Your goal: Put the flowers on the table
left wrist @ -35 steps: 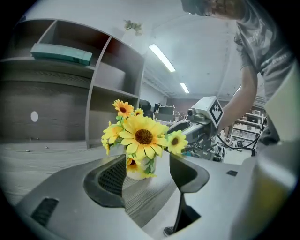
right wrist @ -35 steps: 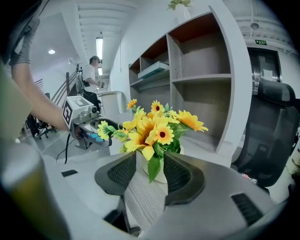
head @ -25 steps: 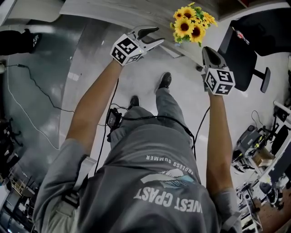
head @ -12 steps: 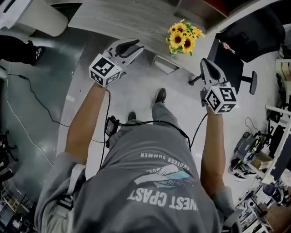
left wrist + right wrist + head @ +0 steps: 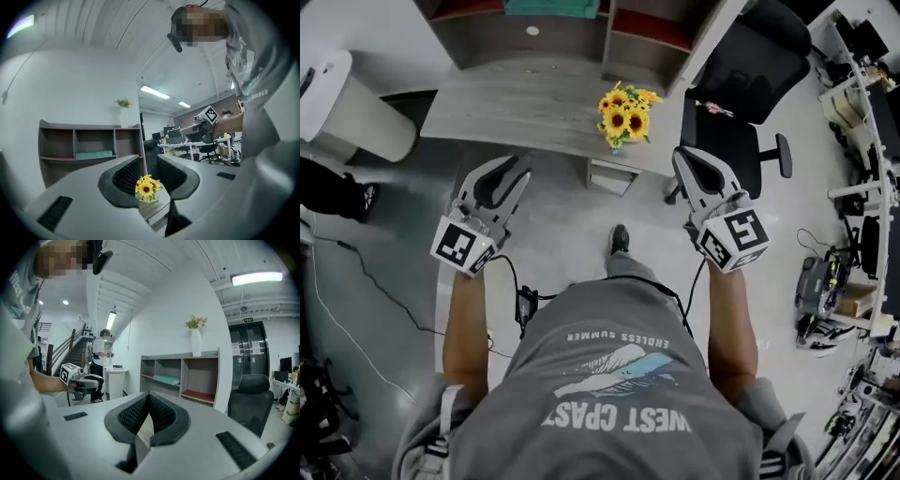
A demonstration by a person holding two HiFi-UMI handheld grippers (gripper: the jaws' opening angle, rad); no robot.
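A bunch of yellow sunflowers (image 5: 623, 112) stands upright near the front edge of the grey wooden table (image 5: 506, 103). In the left gripper view the sunflowers (image 5: 147, 187) show far off between the jaws. My left gripper (image 5: 516, 171) hangs in front of the table, well short of the flowers. Its jaws are drawn together and hold nothing. My right gripper (image 5: 686, 157) is right of the flowers, over the floor, shut and empty. In the right gripper view the right gripper (image 5: 149, 393) has its tips touching, and the left gripper (image 5: 86, 380) shows at the left.
A black office chair (image 5: 741, 84) stands right of the table. A shelf unit (image 5: 572, 28) runs behind it, with a white vase (image 5: 197, 341) on top. A white cylinder (image 5: 347, 112) stands at the left, cables lie on the floor (image 5: 356, 281), and another person (image 5: 101, 362) stands far off.
Both grippers have drawn back from the table and the flowers, which stay on it. The left jaws, open a second ago, have closed. The head view now takes in more of the room.
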